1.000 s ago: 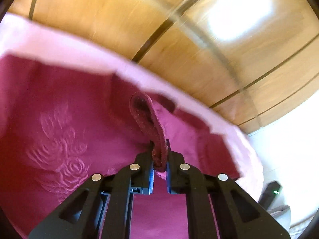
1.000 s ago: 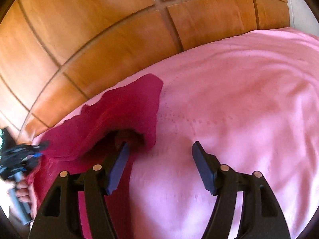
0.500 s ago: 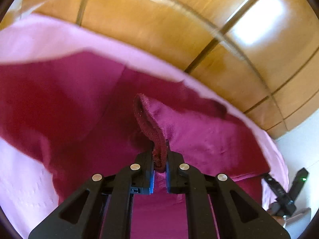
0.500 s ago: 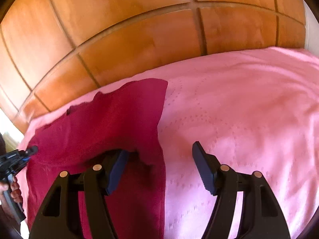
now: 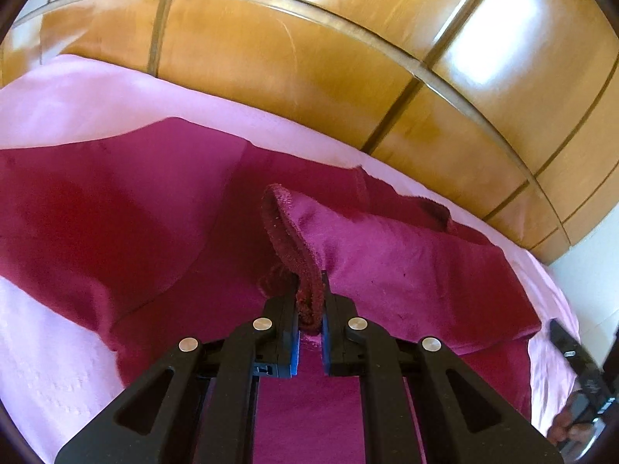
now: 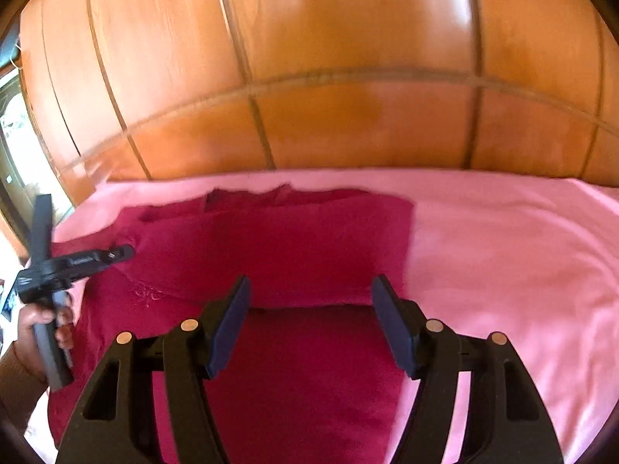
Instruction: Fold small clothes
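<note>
we see left gripper clamped on ribbed hem of dark red velvety garment on pink bedsheet; right gripper jaws apart, narrowing, holding nothing.

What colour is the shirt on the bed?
The shirt is dark crimson red, seen best from the right wrist view.

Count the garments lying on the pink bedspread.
1: a maroon garment spread across the pink bedspread, its hem pinched in the left gripper. Others may lie outside view.
</note>
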A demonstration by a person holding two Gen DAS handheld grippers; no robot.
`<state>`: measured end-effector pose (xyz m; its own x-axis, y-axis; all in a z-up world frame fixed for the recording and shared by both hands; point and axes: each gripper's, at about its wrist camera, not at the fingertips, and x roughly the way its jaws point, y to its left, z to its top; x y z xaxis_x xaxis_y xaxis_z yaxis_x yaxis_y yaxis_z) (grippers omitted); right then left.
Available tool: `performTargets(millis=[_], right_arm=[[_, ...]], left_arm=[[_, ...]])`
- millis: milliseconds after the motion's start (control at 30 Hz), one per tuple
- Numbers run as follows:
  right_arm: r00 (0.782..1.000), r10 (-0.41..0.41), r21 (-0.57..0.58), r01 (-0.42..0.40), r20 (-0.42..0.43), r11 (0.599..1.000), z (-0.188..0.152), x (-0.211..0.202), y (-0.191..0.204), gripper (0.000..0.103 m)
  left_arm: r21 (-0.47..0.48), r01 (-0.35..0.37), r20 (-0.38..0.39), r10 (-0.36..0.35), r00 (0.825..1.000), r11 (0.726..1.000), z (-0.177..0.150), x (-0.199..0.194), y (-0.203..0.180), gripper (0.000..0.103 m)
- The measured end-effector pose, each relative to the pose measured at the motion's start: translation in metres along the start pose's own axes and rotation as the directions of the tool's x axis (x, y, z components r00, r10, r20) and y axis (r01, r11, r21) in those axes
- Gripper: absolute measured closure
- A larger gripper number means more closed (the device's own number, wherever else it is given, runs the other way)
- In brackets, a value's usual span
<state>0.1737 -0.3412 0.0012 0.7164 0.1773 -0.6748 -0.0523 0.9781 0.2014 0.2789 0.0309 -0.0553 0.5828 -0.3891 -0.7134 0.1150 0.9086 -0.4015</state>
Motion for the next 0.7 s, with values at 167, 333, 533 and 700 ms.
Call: performTargets(millis=[167, 333, 533, 700], right_arm=[[0.995, -0.062, -0.030, 0.060, -0.072, 0.998, -0.024, 0.042, 0.005, 0.042], [0.992, -0.112, -0.071, 0.109, -0.053, 0.992, -0.030, 0.044, 0.013, 0.039], [0.986, -0.163, -0.124, 0.157, -0.045, 0.980, -0.033, 0.046, 0.023, 0.033], [0.987, -0.155, -0.121, 0.148, -0.052, 0.982, -0.032, 0.047, 0.023, 0.029]], left_arm=[[0.008, -0.074, -0.011, 0.074, 0.997, 0.997, -0.001, 0.012, 0.013, 0.096], [0.032, -0.119, -0.003, 0.119, 0.993, 0.992, -0.007, 0.021, 0.009, 0.090], [-0.095, -0.071, 0.049, 0.075, 0.996, 0.993, -0.009, -0.017, 0.037, 0.065], [-0.237, -0.012, 0.074, 0.030, 0.997, 0.971, -0.018, -0.062, 0.086, 0.064]])
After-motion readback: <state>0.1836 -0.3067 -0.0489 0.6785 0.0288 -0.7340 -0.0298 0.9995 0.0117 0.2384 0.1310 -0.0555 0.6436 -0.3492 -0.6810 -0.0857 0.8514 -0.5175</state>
